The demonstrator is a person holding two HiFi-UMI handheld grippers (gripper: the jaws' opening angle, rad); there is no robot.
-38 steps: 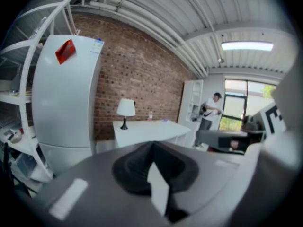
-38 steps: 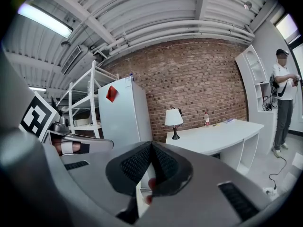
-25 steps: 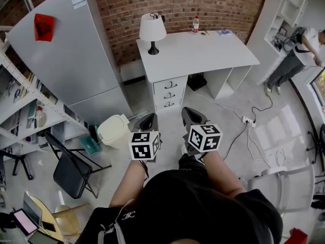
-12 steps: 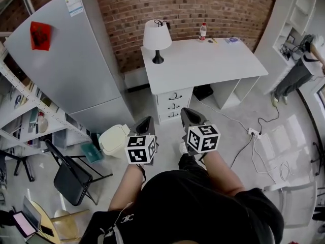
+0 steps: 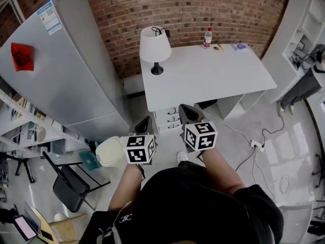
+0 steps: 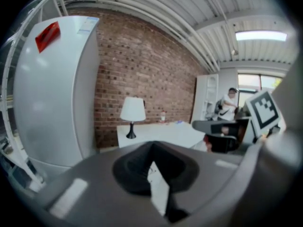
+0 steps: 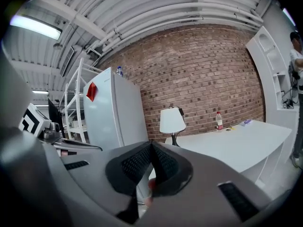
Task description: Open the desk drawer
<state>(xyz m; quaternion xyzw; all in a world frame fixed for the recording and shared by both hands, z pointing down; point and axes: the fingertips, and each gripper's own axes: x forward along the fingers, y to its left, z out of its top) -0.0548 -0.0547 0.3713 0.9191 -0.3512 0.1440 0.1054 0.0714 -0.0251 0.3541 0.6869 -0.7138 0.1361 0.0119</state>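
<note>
Brick wall (image 5: 193, 9) behind white desk (image 5: 213, 70), drawers (image 5: 168, 118) shut; left gripper (image 5: 145, 123) and right gripper (image 5: 189, 112) clenched, empty, near them.

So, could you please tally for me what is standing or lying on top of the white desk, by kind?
On the desk:
Lamp: 1
Bottle: 1
Small flat items, too small to identify, one yellowish and one blue: 2
Total: 4
</note>
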